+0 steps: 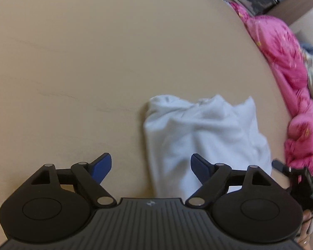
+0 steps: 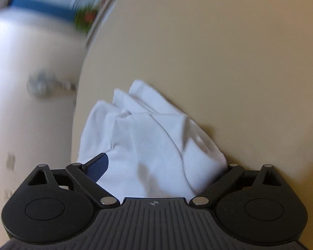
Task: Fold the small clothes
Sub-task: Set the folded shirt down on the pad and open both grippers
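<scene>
A small white garment [image 1: 202, 133] lies bunched and partly folded on the beige table [image 1: 94, 62]. My left gripper [image 1: 151, 166] is open just above the table; its right finger overlaps the garment's near left part and its left finger is over bare table. In the right wrist view the garment [image 2: 148, 141] lies between the wide-open jaws of my right gripper [image 2: 162, 166]. The left finger [image 2: 98, 166] shows; the right finger is hidden behind the cloth. The garment sits near the table's left edge there.
A pink floral quilt [image 1: 281, 62] is heaped along the table's right edge in the left wrist view. Dark clutter sits beyond the far right corner. In the right wrist view the pale floor [image 2: 31, 104] lies beyond the table's left edge [image 2: 79, 104], blurred.
</scene>
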`<state>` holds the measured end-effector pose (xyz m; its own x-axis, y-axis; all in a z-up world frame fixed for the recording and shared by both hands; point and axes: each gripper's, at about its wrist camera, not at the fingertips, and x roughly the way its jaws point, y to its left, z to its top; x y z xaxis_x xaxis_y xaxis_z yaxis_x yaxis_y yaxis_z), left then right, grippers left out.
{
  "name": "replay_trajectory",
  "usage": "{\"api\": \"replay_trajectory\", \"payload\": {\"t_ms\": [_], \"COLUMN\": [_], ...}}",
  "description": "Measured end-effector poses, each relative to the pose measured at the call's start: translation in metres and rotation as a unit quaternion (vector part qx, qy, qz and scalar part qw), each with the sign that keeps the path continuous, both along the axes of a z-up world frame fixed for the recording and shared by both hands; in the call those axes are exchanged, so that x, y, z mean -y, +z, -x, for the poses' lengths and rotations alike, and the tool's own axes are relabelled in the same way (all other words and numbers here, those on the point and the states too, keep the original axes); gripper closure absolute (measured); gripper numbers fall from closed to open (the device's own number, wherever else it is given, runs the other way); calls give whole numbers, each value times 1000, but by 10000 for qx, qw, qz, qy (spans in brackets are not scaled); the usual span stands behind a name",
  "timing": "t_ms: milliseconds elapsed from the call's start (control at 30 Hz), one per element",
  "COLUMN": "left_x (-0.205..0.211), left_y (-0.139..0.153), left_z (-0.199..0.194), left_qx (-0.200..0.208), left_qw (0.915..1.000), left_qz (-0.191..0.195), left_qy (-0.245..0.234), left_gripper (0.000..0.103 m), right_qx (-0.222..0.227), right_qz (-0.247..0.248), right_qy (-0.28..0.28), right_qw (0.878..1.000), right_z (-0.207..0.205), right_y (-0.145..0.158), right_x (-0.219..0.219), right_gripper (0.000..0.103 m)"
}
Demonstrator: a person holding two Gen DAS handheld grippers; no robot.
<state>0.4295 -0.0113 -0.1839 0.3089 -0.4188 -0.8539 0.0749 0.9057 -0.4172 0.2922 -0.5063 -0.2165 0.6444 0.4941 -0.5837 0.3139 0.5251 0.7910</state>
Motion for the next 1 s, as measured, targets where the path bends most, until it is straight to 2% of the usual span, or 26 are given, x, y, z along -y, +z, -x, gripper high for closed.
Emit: {"api": "replay_trajectory", "payload": {"t_ms": [67, 100, 133, 167, 200, 233, 300, 400, 467, 500, 567, 600, 633, 667, 700, 733, 767, 800, 833, 867, 900, 967, 1000], "left_x": [15, 18, 23, 27, 28, 29, 29, 33, 42, 45, 57, 62, 65, 65, 63, 59, 50, 41, 33, 27, 21, 12, 12], "left_y": [-13, -14, -16, -17, -17, -15, -4, 30, 60, 73, 84, 80, 71, 59, 45, 35, 23, 18, 16, 16, 19, 33, 43], "left_z": [-4, -5, -7, -4, -5, -6, -11, -32, -54, -59, -71, -77, -84, -87, -91, -94, -96, -95, -91, -87, -79, -57, -45], "left_qx": [-107, 14, 119, 127, -30, -78, -93, 90, 306, 414, 485, 374, 246, 152, 93, 6, -154, -230, -243, -228, -162, 141, 347], "left_qw": [9997, 9995, 9991, 9988, 9980, 9973, 9981, 9997, 9995, 9991, 9969, 9951, 9925, 9877, 9799, 9739, 9696, 9692, 9710, 9736, 9763, 9796, 9808], "left_qz": [79, 85, 95, 212, 358, 359, 241, 72, 0, -106, -561, -863, -1164, -1549, -1993, -2267, -2433, -2433, -2347, -2231, -2117, -1973, -1903], "left_qy": [182, 290, 389, 432, 525, 642, 562, 222, 24, -67, -248, -302, -267, -160, -30, 77, 217, 322, 391, 423, 424, 345, 259], "left_gripper": [15, 15, 34, 57, 73, 79, 81, 82, 83, 82, 79, 70, 65, 65, 64, 62, 62, 62, 61, 60, 54, 44, 36], "right_qx": [-57, -30, 34, 76, 49, -11, -24, 96, 377, 513, 746, 700, 554, 320, 39, -297, -344, -227, -168, -89, 32, 392, 548], "right_qz": [134, 267, 524, 737, 663, 572, 520, 49, -259, -242, -150, -129, -49, 232, 560, 794, 763, 685, 864, 1286, 1674, 2332, 2499], "right_qy": [479, 658, 801, 967, 1023, 825, 504, -129, -401, -489, -755, -905, -1031, -1144, -1230, -1262, -1257, -1299, -1319, -1351, -1413, -1272, -1105], "right_qw": [9987, 9975, 9954, 9926, 9925, 9949, 9974, 9999, 9982, 9972, 9942, 9934, 9931, 9927, 9908, 9884, 9885, 9889, 9874, 9824, 9757, 9633, 9604], "right_z": [-15, -8, -4, -1, 2, 7, 19, 42, 54, 59, 71, 74, 76, 78, 80, 82, 89, 99, 106, 114, 119, 124, 122], "right_y": [6, 8, 11, 14, 16, 17, 26, 37, 43, 48, 54, 48, 40, 31, 22, 12, 5, 6, 13, 24, 35, 51, 59], "right_x": [-6, -14, -20, -25, -30, -30, -35, -43, -55, -62, -73, -73, -72, -68, -63, -56, -47, -40, -39, -39, -43, -47, -51], "right_gripper": [2, 10, 20, 63, 83, 83, 88, 90, 90, 90, 90, 89, 88, 86, 77, 71, 67, 64, 58, 45, 35, 32, 32]}}
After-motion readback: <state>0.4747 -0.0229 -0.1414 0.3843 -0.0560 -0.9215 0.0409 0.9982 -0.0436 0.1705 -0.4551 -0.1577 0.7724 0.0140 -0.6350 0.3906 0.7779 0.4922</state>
